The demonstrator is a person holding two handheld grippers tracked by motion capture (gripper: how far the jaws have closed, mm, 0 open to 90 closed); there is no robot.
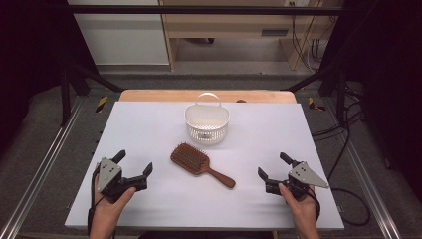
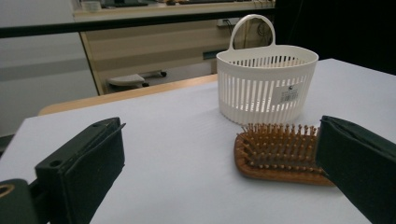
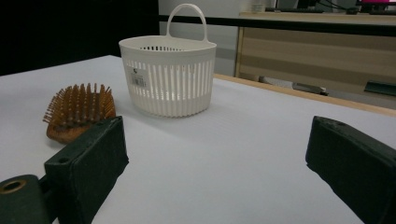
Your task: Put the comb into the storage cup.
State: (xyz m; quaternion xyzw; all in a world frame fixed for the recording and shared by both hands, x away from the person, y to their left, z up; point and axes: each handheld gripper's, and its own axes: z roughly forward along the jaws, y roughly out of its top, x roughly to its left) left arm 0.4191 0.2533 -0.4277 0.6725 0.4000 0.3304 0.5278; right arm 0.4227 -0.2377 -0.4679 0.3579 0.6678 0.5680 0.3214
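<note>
A brown wooden hairbrush (image 1: 199, 163) lies bristles up in the middle of the white table (image 1: 149, 129), handle toward the near right. Behind it stands an empty white slatted basket (image 1: 207, 122) with a loop handle. My left gripper (image 1: 133, 163) rests open at the near left, nothing between its jaws; in its own view the hairbrush (image 2: 275, 151) lies ahead to the right, in front of the basket (image 2: 266, 86). My right gripper (image 1: 273, 166) rests open at the near right; its view has the brush (image 3: 77, 114) at the left and the basket (image 3: 168, 79) beyond.
The white tabletop ends in a wooden strip (image 1: 207, 95) at the far side. Black frame bars (image 1: 199, 9) and cables (image 1: 343, 144) surround the table. Wide bare room lies on both sides of the brush and basket.
</note>
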